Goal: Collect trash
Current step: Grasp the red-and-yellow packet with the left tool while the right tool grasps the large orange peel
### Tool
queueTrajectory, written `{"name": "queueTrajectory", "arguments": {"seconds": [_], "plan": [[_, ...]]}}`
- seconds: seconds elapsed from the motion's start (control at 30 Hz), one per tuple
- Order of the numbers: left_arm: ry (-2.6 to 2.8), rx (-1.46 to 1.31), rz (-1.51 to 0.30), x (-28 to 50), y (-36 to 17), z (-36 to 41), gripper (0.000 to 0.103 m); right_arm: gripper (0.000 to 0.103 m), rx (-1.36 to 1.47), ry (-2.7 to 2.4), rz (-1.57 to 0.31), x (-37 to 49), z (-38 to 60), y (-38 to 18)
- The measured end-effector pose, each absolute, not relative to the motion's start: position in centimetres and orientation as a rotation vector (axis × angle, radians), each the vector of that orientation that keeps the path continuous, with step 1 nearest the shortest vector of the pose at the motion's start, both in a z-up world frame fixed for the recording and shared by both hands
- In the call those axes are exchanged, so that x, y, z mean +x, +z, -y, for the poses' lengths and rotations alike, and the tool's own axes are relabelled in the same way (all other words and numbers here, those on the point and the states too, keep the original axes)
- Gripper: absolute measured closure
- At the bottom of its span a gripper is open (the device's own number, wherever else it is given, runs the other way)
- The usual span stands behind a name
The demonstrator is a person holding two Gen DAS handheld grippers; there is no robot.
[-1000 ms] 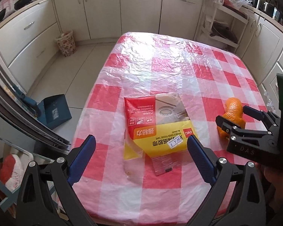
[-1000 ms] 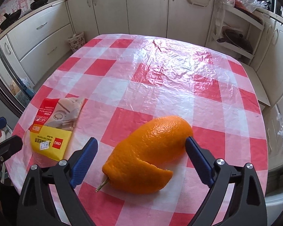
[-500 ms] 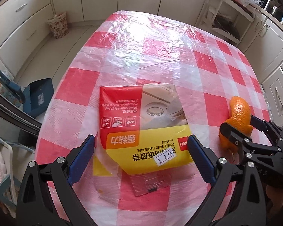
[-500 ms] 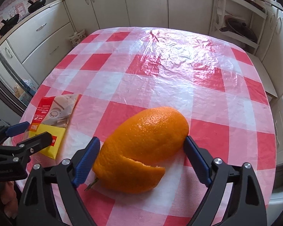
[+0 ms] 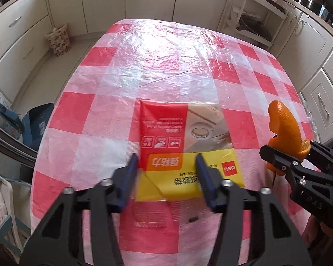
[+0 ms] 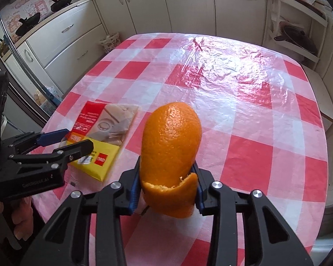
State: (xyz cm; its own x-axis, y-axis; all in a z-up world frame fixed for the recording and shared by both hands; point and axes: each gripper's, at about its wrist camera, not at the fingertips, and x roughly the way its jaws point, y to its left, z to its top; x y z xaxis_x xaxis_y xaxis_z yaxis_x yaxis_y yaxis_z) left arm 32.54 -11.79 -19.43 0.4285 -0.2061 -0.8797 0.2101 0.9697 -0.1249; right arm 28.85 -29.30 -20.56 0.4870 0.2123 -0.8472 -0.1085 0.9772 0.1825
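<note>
A red and yellow tape wrapper (image 5: 184,146) lies flat near the table's front edge; it also shows in the right wrist view (image 6: 100,137). My left gripper (image 5: 166,170) is over its near end, its blue fingers (image 5: 128,177) partly closed on either side of the wrapper and blurred. My right gripper (image 6: 166,188) is shut on a large orange peel (image 6: 171,150), which stands upright between the pads. In the left wrist view the peel (image 5: 284,128) and the right gripper (image 5: 286,157) are at the right.
The table has a red and white checked cloth (image 5: 166,66) under clear plastic. A patterned waste basket (image 5: 58,40) stands on the floor at far left by the cabinets. A blue box (image 5: 36,124) sits on the floor left of the table. A white rack (image 6: 299,28) stands behind.
My right gripper has closed on the orange peel and tipped it upright. My left gripper has moved down onto the wrapper and its fingers have come closer together.
</note>
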Motion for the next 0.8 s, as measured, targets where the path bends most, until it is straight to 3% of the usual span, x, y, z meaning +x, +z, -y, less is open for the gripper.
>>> {"name": "queueTrajectory", "arguments": {"seconds": [0.03,0.1,0.23,0.33,0.4,0.47,0.73,0.77,0.8], "plan": [[-0.276,-0.008,-1.108,32.6,-19.4,11.7,0.085,0.065,0.111,0.196,-1.042,28.8,29.6,-20.4],[-0.301,-0.035,-1.123,32.7,-19.5,11.7,0.095,0.065,0.115,0.194,-1.033,28.6,30.1,-20.0],[-0.331,-0.048,-1.135,32.7,-19.4,11.8,0.095,0.065,0.117,0.183,-1.030,28.4,30.8,-19.8],[-0.333,-0.074,-1.131,32.8,-19.5,11.7,0.077,0.065,0.105,0.179,-1.040,28.4,30.8,-20.2],[-0.291,-0.049,-1.108,32.7,-19.3,11.8,0.035,0.065,0.096,0.184,-1.050,28.4,30.5,-20.6],[-0.260,-0.041,-1.076,32.5,-19.1,11.8,0.031,0.065,0.070,0.185,-1.056,28.4,30.0,-21.0],[-0.378,-0.103,-1.101,32.5,-19.6,13.3,0.031,0.065,0.009,0.202,-1.047,28.3,28.6,-21.4],[-0.409,-0.117,-1.108,32.4,-19.6,13.6,0.040,0.065,0.008,0.206,-1.045,28.3,28.5,-21.4],[-0.445,-0.127,-1.119,32.3,-19.6,13.9,0.057,0.065,0.003,0.206,-1.044,28.2,28.5,-21.4]]}}
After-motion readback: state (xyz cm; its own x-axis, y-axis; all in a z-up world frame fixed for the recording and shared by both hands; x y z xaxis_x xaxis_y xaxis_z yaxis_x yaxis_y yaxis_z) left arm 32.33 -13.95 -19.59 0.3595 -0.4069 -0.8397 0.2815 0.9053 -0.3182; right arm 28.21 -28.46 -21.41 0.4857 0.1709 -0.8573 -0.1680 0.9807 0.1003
